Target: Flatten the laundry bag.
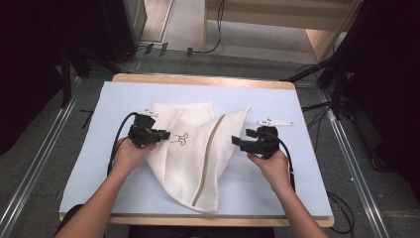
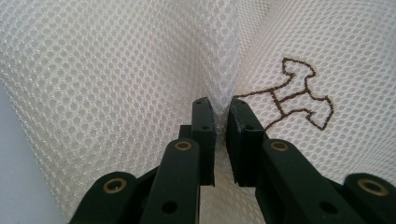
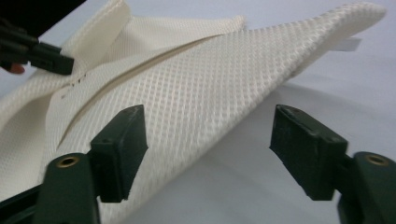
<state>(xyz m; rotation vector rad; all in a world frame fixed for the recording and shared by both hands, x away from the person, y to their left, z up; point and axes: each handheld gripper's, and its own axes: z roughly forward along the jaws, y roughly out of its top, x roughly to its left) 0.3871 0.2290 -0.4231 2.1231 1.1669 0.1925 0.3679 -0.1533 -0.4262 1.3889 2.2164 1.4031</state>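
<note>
A cream mesh bag (image 1: 198, 148), folded over itself with a tan zipper strip (image 1: 208, 148) running along it, lies in the middle of the pale blue tabletop (image 1: 277, 183). The left hand-held gripper (image 1: 159, 135) is clamped on a raised fold of the mesh beside a small brown embroidered dog (image 2: 299, 95). The right hand-held gripper (image 1: 236, 142) sits just off the bag's right edge, its 2 jaws spread apart with nothing gripped between them.

The mesh bag (image 1: 190, 148) is cream, open-weave cloth, matt; the table cover (image 1: 277, 99) looks smooth, pale blue; the table edge (image 1: 198, 79) is wood.
</note>
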